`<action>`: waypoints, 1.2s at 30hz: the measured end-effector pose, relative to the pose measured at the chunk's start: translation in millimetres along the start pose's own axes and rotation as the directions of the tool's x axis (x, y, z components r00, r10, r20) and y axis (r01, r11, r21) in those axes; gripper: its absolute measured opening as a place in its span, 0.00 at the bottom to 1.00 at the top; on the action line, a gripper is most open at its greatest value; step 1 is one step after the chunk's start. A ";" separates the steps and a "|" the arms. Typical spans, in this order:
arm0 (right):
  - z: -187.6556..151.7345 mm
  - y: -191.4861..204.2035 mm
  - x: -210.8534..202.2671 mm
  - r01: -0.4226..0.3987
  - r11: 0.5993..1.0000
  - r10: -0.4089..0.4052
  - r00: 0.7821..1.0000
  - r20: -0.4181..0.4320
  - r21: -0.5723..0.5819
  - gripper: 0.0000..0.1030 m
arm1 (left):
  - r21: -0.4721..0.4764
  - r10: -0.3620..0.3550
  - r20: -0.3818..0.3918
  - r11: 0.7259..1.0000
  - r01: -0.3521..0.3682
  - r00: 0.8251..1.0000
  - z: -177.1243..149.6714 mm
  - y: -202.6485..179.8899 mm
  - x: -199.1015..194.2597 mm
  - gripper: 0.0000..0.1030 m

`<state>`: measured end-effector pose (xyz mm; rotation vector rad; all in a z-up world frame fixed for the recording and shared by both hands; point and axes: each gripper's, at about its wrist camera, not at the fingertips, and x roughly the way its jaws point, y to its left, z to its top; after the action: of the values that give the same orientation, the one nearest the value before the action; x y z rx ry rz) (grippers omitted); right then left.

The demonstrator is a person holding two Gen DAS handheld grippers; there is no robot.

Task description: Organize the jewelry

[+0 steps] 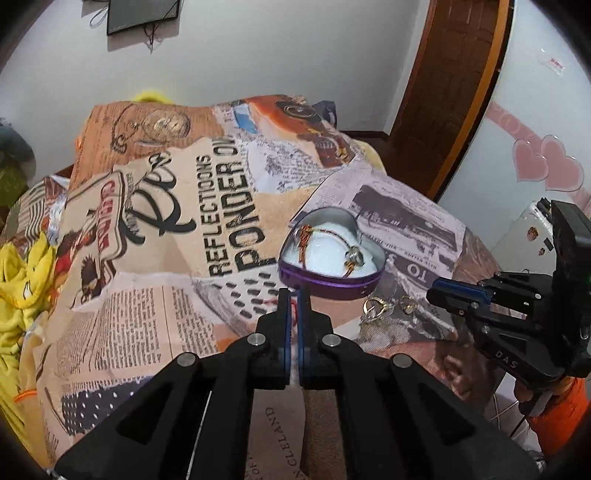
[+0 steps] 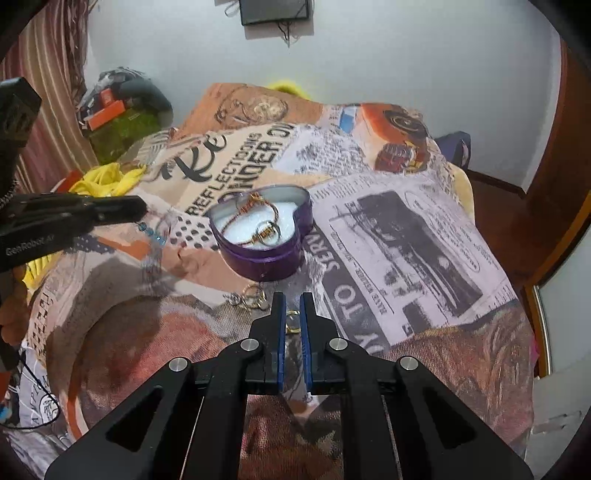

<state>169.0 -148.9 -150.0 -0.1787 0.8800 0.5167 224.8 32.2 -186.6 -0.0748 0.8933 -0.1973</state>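
the right gripper (image 2: 292, 301) is closed on nothing above a gold ring (image 2: 292, 320) on the blanket (image 2: 406, 229). the left gripper (image 2: 142, 208) pinches a thin beaded strand (image 2: 151, 232). beyond sits the purple heart tin (image 2: 266, 254) holding a bracelet (image 2: 266, 218).

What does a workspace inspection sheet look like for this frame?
Surface: printed blanket, rumpled.
Job's things: open heart tin holding chain and rings; loose rings in front of it.
Clutter: yellow cloth, piled items beside blanket.
Claws: left claw shut on beaded strand; right claw shut, gold ring between its fingers, grip unclear.
Cables: thin black cord at blanket's edge.
Surroundings: white wall, dark frame, wooden door.
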 end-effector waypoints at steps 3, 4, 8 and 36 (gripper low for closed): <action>-3.9 -2.1 6.2 -0.021 1.000 0.022 0.999 -0.042 0.015 0.23 | -0.015 -0.009 -0.052 1.000 0.008 0.999 -5.8 5.3 8.4 0.08; -5.3 -3.1 7.4 -0.024 0.999 0.025 0.999 -0.048 0.020 0.29 | -0.019 -0.006 -0.065 1.000 0.005 0.998 -8.3 7.1 11.4 0.10; -9.1 -3.7 10.5 -0.006 1.000 0.007 0.998 -0.056 0.016 0.37 | -0.017 0.005 -0.095 1.000 -0.006 0.995 -17.5 9.9 19.5 0.31; -13.9 -1.1 26.7 -0.018 0.999 0.017 0.999 -0.032 -0.027 0.08 | 0.008 0.063 -0.134 0.998 -0.062 0.989 -6.3 3.8 77.4 0.37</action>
<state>174.0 -145.2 -179.5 -0.2044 0.9066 0.5437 267.7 20.3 -250.4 -0.0304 1.0283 -0.1465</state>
